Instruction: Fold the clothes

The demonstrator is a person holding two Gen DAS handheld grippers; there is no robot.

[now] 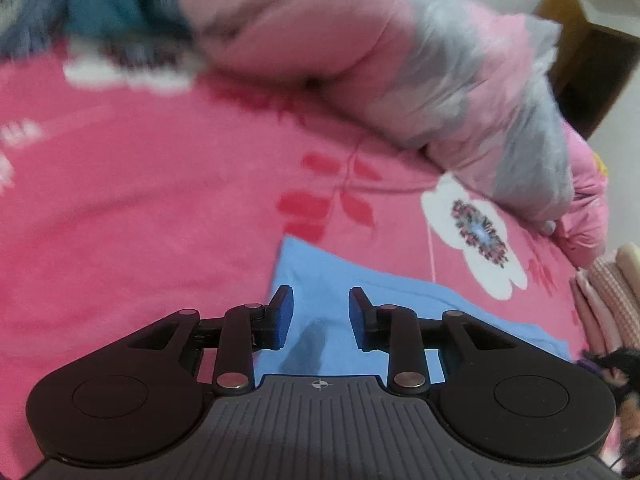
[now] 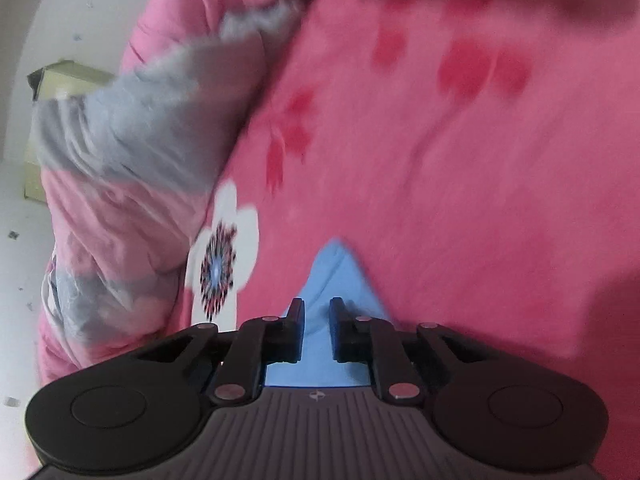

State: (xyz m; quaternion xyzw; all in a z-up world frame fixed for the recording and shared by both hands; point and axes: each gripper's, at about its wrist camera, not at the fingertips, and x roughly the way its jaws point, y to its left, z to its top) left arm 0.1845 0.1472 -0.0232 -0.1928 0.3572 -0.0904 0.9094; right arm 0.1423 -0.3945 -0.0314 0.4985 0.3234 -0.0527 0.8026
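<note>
Hovering low over the bedding, the left gripper [image 1: 321, 317] had its jaws spread wide, nothing between them, with the blue garment [image 1: 384, 312] lying flat directly beneath. That garment's far edge ran diagonally from a corner just ahead of the left finger out toward the right, and pink floral bedspread [image 1: 140, 200] showed beyond it. The right gripper [image 2: 317, 330] had its jaws parted by a narrower gap, and blue cloth filled the space between and below the fingers; whether the pads touched it I could not tell. From the right wrist view the garment [image 2: 336, 268] tapered to a pointed corner just past the fingertips. Ahead of both grippers the bedspread lay broad and bare, its white flower print [image 1: 476, 236] sitting near the garment's right side. Farther on, a bulky pink-and-grey quilt [image 1: 460, 92] was heaped along the bed's edge, closing that side. Behind it stood pale wall and a cardboard box [image 2: 60, 80], both blurred.
</note>
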